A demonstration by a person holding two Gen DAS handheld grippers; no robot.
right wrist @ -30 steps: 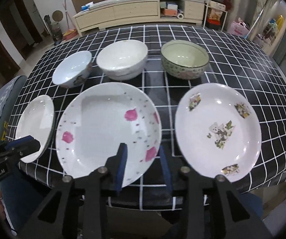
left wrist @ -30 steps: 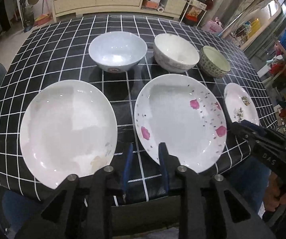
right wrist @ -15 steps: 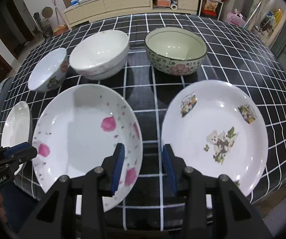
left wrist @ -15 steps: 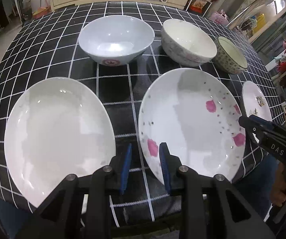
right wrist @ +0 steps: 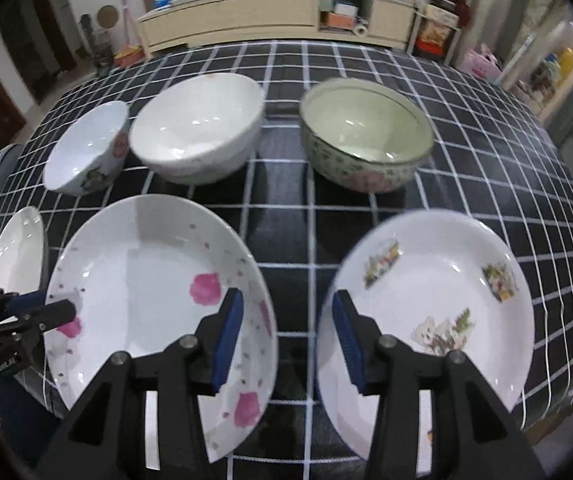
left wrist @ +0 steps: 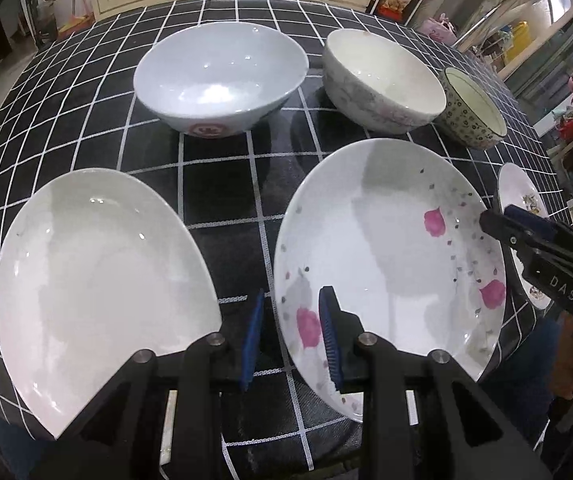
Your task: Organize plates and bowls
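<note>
Lowering both grippers since before, we widened the right gripper (right wrist: 286, 336) over bare cloth; left gripper (left wrist: 291, 338) fingers apart astride the pink-flowered plate (left wrist: 390, 264) rim; bowls empty.

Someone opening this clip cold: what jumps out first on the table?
Three plates line the near edge of the black grid tablecloth, with three bowls behind them. The pink-flowered plate sits in the middle, between the plain white plate and the bear-print plate. Both grippers, left and right, hover open, holding nothing.
</note>
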